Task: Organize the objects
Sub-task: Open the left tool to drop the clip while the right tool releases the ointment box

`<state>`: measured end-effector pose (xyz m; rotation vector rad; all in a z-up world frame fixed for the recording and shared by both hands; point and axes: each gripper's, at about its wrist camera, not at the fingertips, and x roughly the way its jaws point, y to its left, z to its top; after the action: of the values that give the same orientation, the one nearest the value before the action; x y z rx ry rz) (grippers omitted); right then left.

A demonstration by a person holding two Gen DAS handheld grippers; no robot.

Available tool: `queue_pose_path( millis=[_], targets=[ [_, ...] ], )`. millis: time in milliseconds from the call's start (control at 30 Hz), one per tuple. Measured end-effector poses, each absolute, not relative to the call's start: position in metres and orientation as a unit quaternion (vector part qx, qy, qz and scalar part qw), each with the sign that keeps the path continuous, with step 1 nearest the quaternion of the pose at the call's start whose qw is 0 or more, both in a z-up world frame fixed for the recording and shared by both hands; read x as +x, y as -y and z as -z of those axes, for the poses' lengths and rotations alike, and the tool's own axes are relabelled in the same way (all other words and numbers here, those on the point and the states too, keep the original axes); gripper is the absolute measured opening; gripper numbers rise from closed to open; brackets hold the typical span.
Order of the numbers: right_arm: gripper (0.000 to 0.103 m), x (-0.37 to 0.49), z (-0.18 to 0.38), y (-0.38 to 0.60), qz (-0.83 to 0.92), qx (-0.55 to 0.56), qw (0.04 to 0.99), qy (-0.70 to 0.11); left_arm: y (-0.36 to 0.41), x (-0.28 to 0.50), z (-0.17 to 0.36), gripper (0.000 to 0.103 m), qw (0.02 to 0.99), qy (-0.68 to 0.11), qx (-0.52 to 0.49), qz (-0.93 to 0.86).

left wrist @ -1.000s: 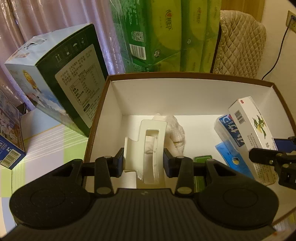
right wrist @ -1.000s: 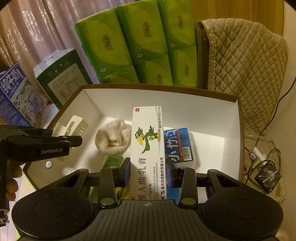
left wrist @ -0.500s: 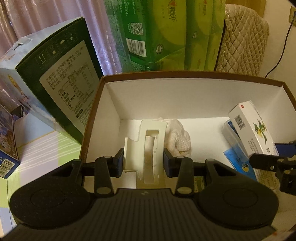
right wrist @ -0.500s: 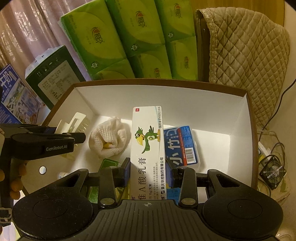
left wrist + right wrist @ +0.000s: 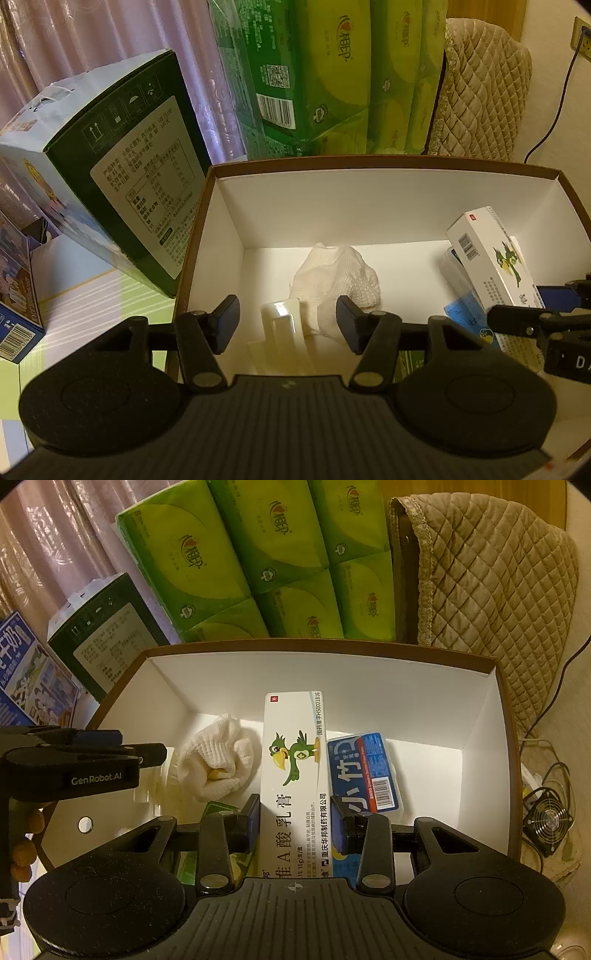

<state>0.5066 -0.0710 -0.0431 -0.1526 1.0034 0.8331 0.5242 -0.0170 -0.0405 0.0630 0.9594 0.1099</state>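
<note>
Inside the cardboard box (image 5: 369,195), left fingers (image 5: 226,321) spread over glossy plastic clip (image 5: 282,325); right fingers (image 5: 251,818) pinch rectangular ointment carton (image 5: 293,771).

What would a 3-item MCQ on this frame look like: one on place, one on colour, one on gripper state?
1. Where is the white cloth?
A. inside the box
B. on the chair
C. on the tissue packs

2. What colour is the bird on the ointment carton?
A. red
B. green
C. purple

3. The left gripper is:
A. shut on the cloth
B. shut on the carton
C. open

Key: A, it lies on the box floor; B, green bird printed on the carton; C, jaws are spread above the cream plastic piece, touching nothing.
</note>
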Motion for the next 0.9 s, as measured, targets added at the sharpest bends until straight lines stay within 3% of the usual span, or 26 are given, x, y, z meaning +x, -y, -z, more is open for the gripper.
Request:
queue_pose_path(
  millis=[200, 267, 333, 667, 800, 900],
  targets=[
    [0.036, 0.509, 0.039, 0.067, -0.394, -0.049, 0.801, -0.448, 0.015, 0.524, 0.038, 0.058, 0.886, -0.459, 0.028, -0.054],
    [0.045, 0.511, 0.037, 0.065, -0.396, -0.040, 0.804, -0.442, 0.015, 0.523, 0.037, 0.061, 0.887, -0.458, 0.027, -0.053],
    [0.062, 0.510, 0.035, 0.064, -0.390, -0.039, 0.811, -0.435, 0.016, 0.521, 0.035, 0.064, 0.888, -0.456, 0.027, -0.052],
    [0.069, 0.497, 0.024, 0.081, -0.390, -0.045, 0.807, -0.442, 0.019, 0.503, 0.021, 0.079, 0.892, -0.451, 0.017, -0.035],
    [0.079, 0.489, 0.020, 0.093, -0.388, -0.046, 0.805, -0.446, 0.021, 0.492, 0.014, 0.083, 0.893, -0.450, 0.016, -0.029],
    [0.080, 0.481, 0.016, 0.103, -0.386, -0.039, 0.806, -0.448, 0.021, 0.482, 0.009, 0.086, 0.894, -0.447, 0.010, -0.023]
  ],
)
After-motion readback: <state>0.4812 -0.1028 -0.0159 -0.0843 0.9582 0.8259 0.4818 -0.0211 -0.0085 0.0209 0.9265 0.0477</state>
